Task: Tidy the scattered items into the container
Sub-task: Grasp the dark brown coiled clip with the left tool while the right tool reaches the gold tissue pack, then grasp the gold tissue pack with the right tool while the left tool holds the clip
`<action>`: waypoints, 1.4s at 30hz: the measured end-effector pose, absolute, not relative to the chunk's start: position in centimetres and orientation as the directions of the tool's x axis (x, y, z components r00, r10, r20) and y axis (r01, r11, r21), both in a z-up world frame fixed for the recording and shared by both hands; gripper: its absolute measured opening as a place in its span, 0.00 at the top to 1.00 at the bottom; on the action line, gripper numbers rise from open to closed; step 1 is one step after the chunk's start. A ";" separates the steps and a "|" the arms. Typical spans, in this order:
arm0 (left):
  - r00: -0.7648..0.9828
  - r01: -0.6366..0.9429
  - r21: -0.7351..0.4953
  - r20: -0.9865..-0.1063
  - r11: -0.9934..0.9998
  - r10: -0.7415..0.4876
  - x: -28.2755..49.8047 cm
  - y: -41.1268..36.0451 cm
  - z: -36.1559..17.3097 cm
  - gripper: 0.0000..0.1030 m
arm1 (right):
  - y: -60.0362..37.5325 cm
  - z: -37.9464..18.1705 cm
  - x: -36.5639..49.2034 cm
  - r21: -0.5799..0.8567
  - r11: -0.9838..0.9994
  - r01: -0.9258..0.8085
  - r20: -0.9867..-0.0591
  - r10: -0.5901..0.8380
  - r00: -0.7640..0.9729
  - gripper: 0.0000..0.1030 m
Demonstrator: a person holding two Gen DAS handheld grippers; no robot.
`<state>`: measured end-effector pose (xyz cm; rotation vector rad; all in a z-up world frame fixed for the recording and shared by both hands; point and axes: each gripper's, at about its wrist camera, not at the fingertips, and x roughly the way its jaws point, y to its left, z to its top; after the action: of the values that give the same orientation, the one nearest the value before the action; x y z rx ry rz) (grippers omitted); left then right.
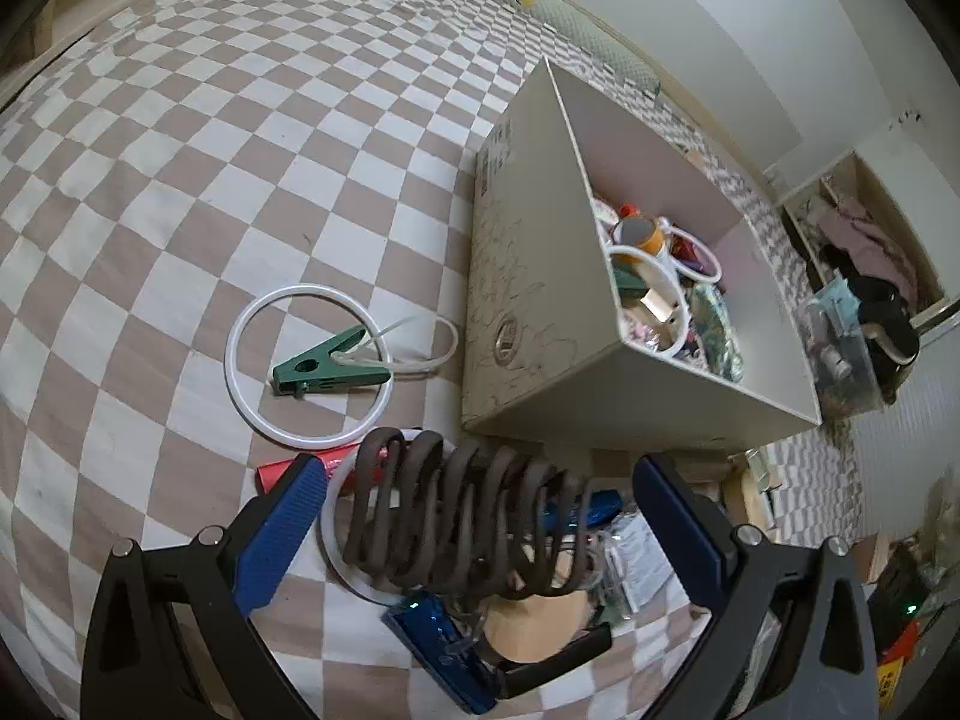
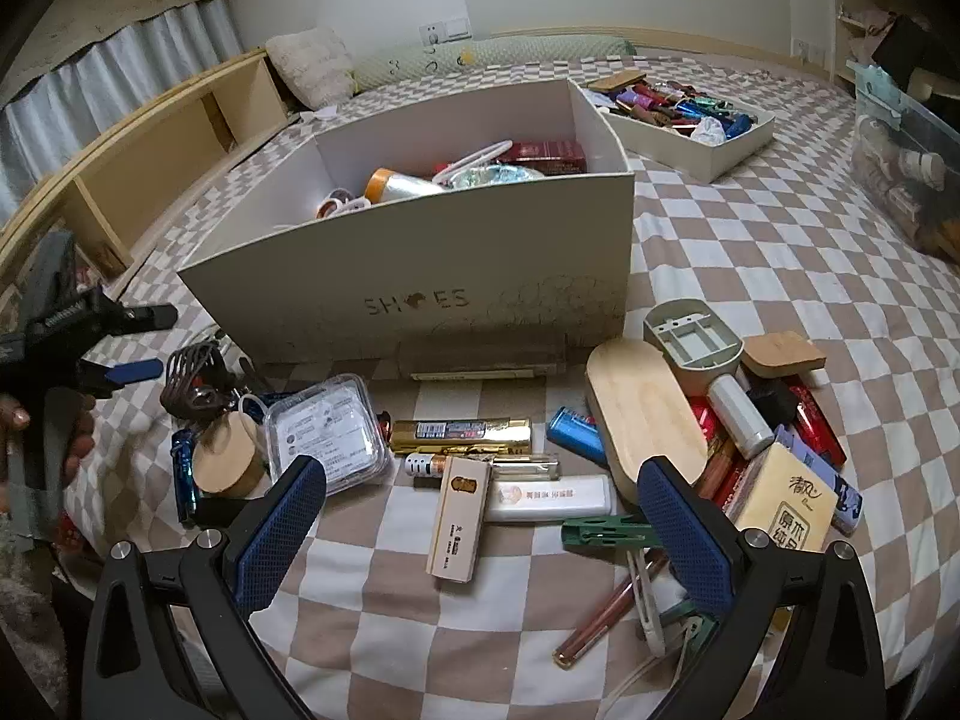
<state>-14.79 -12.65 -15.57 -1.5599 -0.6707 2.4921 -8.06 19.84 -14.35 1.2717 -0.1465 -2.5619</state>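
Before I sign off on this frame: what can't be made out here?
- Shoe box floor: near wall hides it, right wrist view.
- Items under the dark coil: covered, left wrist view.
- Clear bin contents: cut off at the edge, blurred.
- Far tray items: too small.

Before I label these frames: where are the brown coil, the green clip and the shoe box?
brown coil [image 1: 462, 516], left wrist view, middle loops.
green clip [image 1: 327, 367], left wrist view, body.
shoe box [image 2: 420, 252], right wrist view, front wall.
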 end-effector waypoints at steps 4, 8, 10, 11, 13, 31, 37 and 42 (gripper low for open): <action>-0.434 0.096 -0.415 -0.835 -0.905 0.337 -14.8 -11.7 -16.4 0.00 | 21.0 -14.0 -7.9 0.233 -0.955 0.183 -0.750 -0.296 -0.592 0.00; -0.422 0.050 -0.352 -0.856 -0.935 0.299 -14.6 -10.0 -16.5 0.00 | 22.6 -13.8 -7.9 0.246 -0.960 0.138 -0.741 -0.278 -0.611 0.00; -0.419 0.031 -0.298 -0.870 -0.954 0.259 -14.6 -9.3 -16.5 0.00 | 23.5 -13.8 -7.9 0.271 -0.955 0.117 -0.731 -0.283 -0.621 0.00; -0.418 0.024 -0.274 -0.876 -0.961 0.240 -14.6 -9.0 -16.6 0.00 | 24.0 -13.9 -7.9 0.281 -0.954 0.104 -0.727 -0.283 -0.626 0.00; -0.416 0.017 -0.234 -0.886 -0.972 0.206 -14.6 -8.5 -16.8 0.00 | 25.1 -13.9 -7.9 0.288 -0.955 0.073 -0.726 -0.267 -0.634 0.00; -0.405 0.063 -0.177 -0.904 -0.982 0.137 -14.6 -8.8 -18.4 0.12 | 32.8 -16.3 -7.7 0.326 -0.929 -0.173 -0.798 -0.172 -0.577 0.00; -0.425 0.090 -0.213 -0.892 -0.973 0.155 -14.5 -9.0 -17.9 0.13 | 32.4 -17.7 -7.1 0.351 -0.917 -0.190 -0.815 -0.199 -0.544 0.00; -0.446 0.099 -0.223 -0.881 -0.970 0.157 -14.3 -9.1 -16.9 0.13 | 32.2 -18.3 -7.0 0.392 -0.900 -0.193 -0.813 -0.241 -0.530 0.00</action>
<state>-14.26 -9.13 -16.93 -1.6348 -0.3778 2.6154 -6.98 32.16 -18.35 1.5091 -0.6965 -2.6328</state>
